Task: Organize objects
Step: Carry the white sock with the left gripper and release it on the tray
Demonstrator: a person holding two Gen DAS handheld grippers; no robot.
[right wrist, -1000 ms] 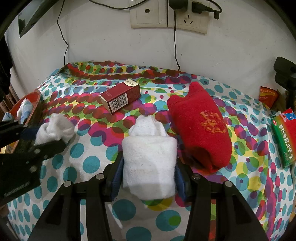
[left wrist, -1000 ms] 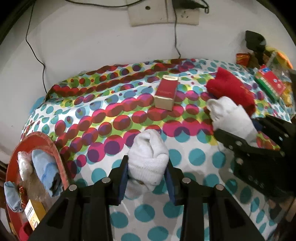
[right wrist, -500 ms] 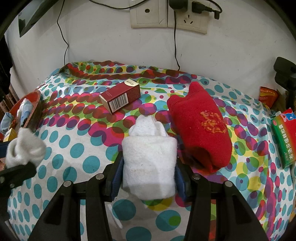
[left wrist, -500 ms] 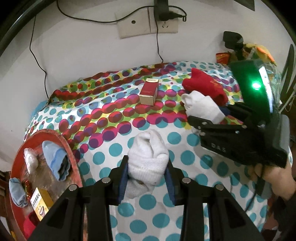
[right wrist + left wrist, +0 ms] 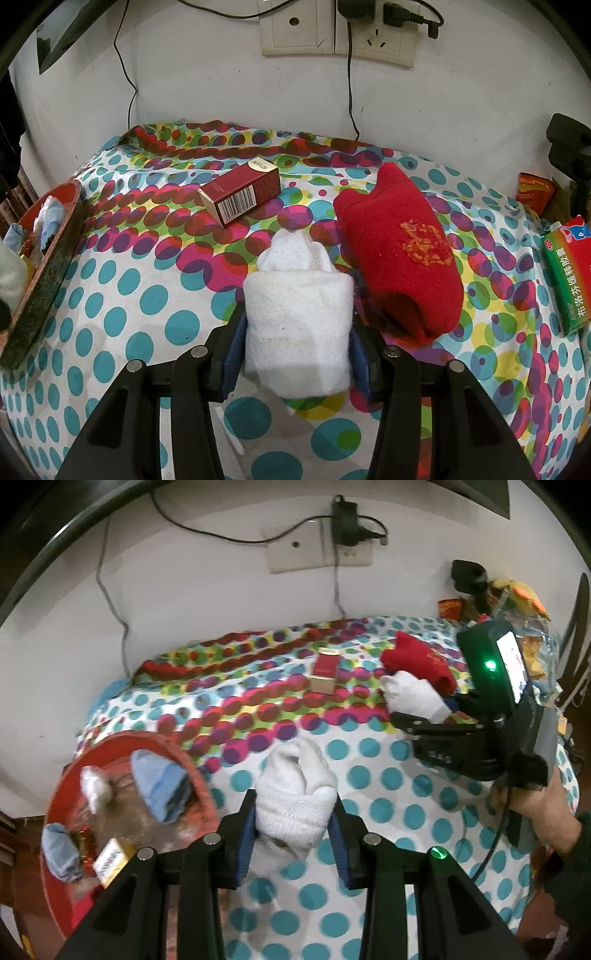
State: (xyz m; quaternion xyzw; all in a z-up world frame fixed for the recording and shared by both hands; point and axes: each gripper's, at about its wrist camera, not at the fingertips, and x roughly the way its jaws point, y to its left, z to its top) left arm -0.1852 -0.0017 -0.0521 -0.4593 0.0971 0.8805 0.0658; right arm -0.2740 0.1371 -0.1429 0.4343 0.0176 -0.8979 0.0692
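My left gripper (image 5: 293, 834) is shut on a rolled white sock (image 5: 295, 797) and holds it above the polka-dot cloth, just right of the red basket (image 5: 192, 771). My right gripper (image 5: 297, 339) is shut on a second rolled white sock (image 5: 297, 317) that rests on the cloth; it also shows in the left wrist view (image 5: 413, 698). A rolled red sock (image 5: 402, 251) lies right beside that white sock. A dark red carton (image 5: 240, 194) lies further back.
The red basket (image 5: 55, 254) at the left edge holds blue and white socks and a small yellow box. A green medicine box (image 5: 565, 273), snack packets and a black stand sit at the right. A wall with sockets and cables is behind.
My left gripper has lifted its white sock and carried it back and left, towards the red basket. My right gripper and its sock have not moved.
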